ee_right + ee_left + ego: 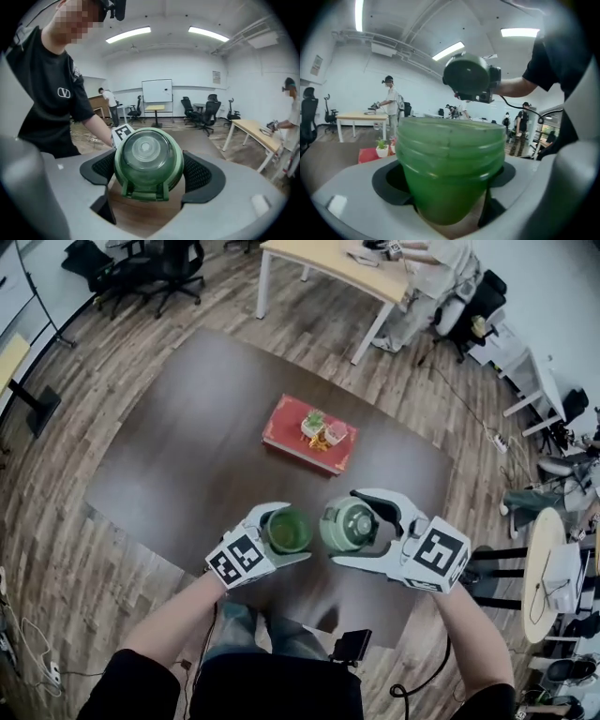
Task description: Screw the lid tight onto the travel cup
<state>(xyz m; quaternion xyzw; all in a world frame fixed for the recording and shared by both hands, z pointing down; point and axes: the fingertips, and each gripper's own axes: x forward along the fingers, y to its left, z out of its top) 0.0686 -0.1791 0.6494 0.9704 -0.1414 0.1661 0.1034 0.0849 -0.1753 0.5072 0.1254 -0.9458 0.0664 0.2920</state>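
Pinches the green travel cup (450,171) in the left tongs (292,532), pads pressed against its sides, mouth open and uncovered. Grips the matching green lid (148,159) in the right tongs (351,527), clamped on both sides, clear-domed top facing back along the tongs. Holds both in the air over the near edge of the dark counter (187,446), cup at left, lid just right of it, close but apart. Farther off, near the counter's middle: a flat red box (284,430) with small potted plants (313,422) on top.
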